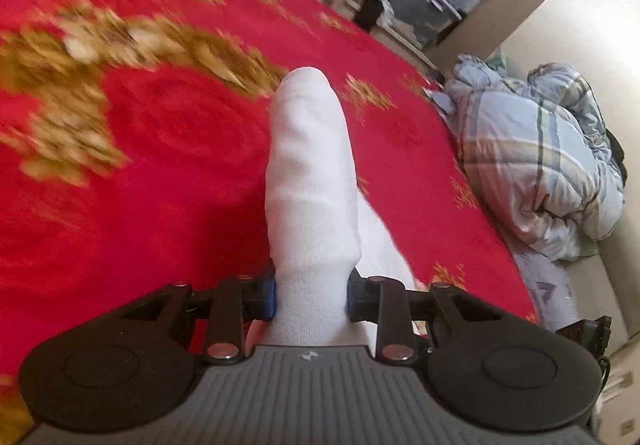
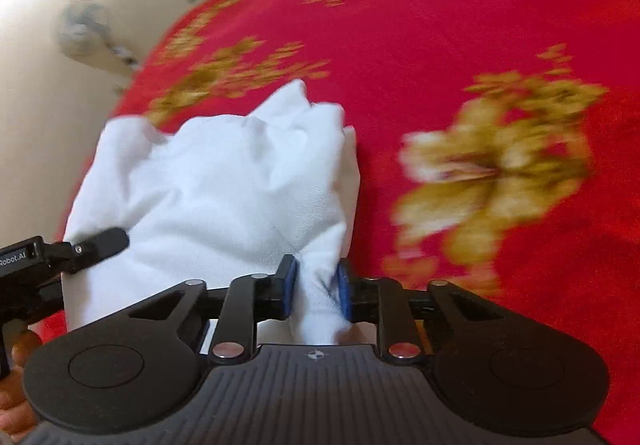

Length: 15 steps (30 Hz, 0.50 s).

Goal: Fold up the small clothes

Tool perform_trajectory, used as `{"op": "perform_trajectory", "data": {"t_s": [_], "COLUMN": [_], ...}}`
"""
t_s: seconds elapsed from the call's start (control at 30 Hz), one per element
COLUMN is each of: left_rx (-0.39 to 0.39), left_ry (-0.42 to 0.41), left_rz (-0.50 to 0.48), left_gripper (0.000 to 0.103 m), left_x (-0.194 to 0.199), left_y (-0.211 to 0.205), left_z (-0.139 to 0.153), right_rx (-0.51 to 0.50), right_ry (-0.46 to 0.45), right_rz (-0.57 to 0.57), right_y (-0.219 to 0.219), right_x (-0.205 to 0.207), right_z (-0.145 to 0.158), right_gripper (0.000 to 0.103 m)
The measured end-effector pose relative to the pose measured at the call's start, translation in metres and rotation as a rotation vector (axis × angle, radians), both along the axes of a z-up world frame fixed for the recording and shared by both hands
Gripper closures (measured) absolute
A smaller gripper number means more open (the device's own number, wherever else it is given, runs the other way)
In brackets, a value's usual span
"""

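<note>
White cloth (image 2: 224,181), a small garment lifted above the red bedspread (image 2: 460,25), is gripped at two points. For a clean fold, both grips should probably stay firm and level while the cloth is drawn taut, then laid flat on the bed. A bunched edge sits pinched between the closed fingers of the right gripper (image 2: 316,287); a rolled portion (image 1: 310,181) runs forward from the left gripper (image 1: 311,291), clamped between its fingers.
</note>
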<state>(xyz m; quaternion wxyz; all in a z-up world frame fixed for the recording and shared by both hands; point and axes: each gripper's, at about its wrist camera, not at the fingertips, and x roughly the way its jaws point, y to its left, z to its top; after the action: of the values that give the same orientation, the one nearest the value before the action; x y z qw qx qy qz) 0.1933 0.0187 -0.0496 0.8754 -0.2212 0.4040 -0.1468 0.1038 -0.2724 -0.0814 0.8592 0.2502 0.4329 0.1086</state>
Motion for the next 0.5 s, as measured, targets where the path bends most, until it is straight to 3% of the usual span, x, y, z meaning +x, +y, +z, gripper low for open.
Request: {"op": "perform_trajectory", "data": {"t_s": [0.1, 0.2, 0.27, 0.4, 0.5], "left_rx": [0.047, 0.154, 0.215, 0.251, 0.318], "left_ry": [0.017, 0.066, 0.039, -0.046, -0.063], "left_rz": [0.048, 0.119, 0.152, 0.104, 0.031], "left_gripper": [0.065, 0.060, 0.060, 0.060, 0.060], "left_x": [-0.017, -0.029, -0.046, -0.085, -0.097], "left_y": [0.042, 0.077, 0.095, 0.103, 0.087], "left_z": [0.011, 0.008, 0.015, 0.026, 0.002], "right_rx": [0.000, -0.008, -0.081, -0.128, -0.122], "right_ry": [-0.074, -0.061, -0.044, -0.040, -0.041], "right_rz": [0.126, 0.221, 0.248, 0.235, 0.240], "right_y": [0.043, 0.081, 0.104, 0.114, 0.109], "right_x": [-0.001, 0.001, -0.001, -0.002, -0.002], "right_z": [0.009, 0.004, -0.003, -0.002, -0.003], "right_gripper": [0.084, 0.084, 0.085, 0.085, 0.085]}}
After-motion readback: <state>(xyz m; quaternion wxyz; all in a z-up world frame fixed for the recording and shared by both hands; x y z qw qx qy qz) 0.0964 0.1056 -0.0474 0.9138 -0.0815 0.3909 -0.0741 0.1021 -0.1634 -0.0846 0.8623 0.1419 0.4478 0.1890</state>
